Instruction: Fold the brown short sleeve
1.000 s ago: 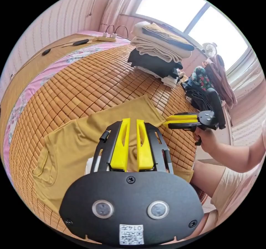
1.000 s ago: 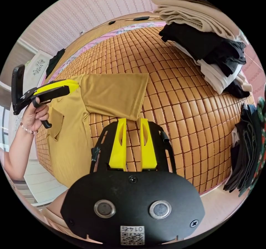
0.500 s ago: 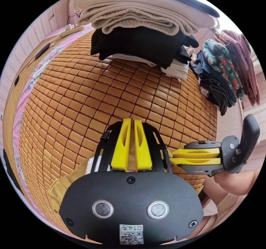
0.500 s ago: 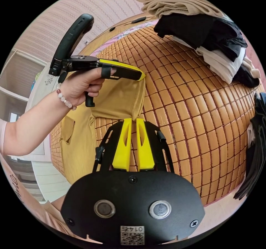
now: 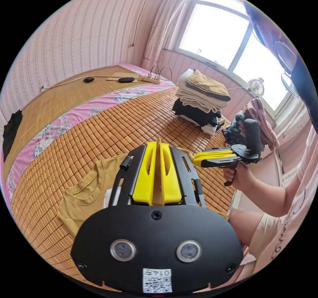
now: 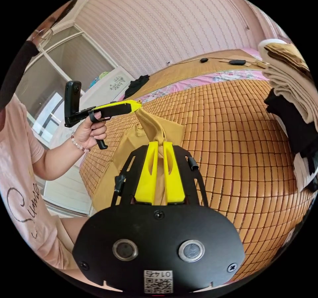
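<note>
Both pinched tight on the brown short sleeve shirt (image 6: pixel 155 129): left claw (image 5: pixel 158 145) and right claw (image 6: pixel 159 144), each clamping a raised fold of cloth. Rest of the shirt draped on the bamboo mat (image 5: pixel 109 125), folded stack (image 5: pixel 200 100) at 1 o'clock in the left gripper view.

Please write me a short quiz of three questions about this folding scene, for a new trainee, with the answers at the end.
1. True or false: the brown shirt lies completely flat on the mat.
2. What does the right hand-held gripper hold?
A. a black garment
B. brown shirt fabric
C. nothing
3. In the left gripper view, what stands on the mat beyond the right hand-held gripper, toward the window?

Key
1. False: part of the fabric hangs lifted between the left hand-held gripper and the right one.
2. B: both jaws press on the fabric.
3. A stack of folded clothes.
</note>
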The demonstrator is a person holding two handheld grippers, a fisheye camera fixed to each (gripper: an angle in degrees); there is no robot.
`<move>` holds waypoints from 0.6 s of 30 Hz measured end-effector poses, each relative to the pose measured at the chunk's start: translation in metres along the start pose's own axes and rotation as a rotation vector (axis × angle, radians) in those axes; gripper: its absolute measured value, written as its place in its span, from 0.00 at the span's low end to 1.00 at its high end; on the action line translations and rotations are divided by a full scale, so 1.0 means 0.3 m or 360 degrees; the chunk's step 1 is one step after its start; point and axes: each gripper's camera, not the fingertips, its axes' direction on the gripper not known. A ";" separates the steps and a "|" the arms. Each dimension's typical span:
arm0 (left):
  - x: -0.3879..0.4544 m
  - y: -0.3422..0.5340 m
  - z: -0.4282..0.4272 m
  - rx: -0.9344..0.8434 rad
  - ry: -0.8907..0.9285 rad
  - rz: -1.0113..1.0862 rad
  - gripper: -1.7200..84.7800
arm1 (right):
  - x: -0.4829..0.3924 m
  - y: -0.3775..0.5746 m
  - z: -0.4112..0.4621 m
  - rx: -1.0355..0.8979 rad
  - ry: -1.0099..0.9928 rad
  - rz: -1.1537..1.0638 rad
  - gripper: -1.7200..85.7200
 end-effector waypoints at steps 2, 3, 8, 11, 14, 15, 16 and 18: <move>-0.031 0.092 -0.044 -0.0058 -0.0022 -0.0056 0.02 | -0.047 0.003 0.039 -0.0121 -0.0047 -0.0101 0.04; -0.053 0.158 -0.051 -0.0117 -0.0026 -0.0116 0.02 | -0.073 0.014 0.072 -0.0217 -0.0068 -0.0160 0.04; -0.135 0.398 0.003 -0.0329 0.0002 -0.0371 0.03 | -0.123 0.088 0.224 -0.0575 -0.0026 -0.0246 0.04; -0.172 0.484 0.015 -0.0427 -0.0003 -0.0461 0.04 | -0.135 0.131 0.281 -0.0763 -0.0016 -0.0288 0.04; -0.180 0.512 -0.008 -0.0446 -0.0020 -0.0441 0.05 | -0.147 0.139 0.293 -0.0859 0.0047 -0.0356 0.04; -0.179 0.512 -0.018 -0.0451 -0.0065 -0.0419 0.06 | -0.152 0.131 0.292 -0.0854 0.0071 -0.0378 0.04; -0.180 0.510 -0.030 -0.0439 -0.0089 -0.0407 0.06 | -0.155 0.120 0.294 -0.0846 0.0078 -0.0393 0.04; -0.194 0.510 -0.050 -0.0407 -0.0057 -0.0461 0.06 | -0.156 0.101 0.308 -0.0852 0.0087 -0.0418 0.04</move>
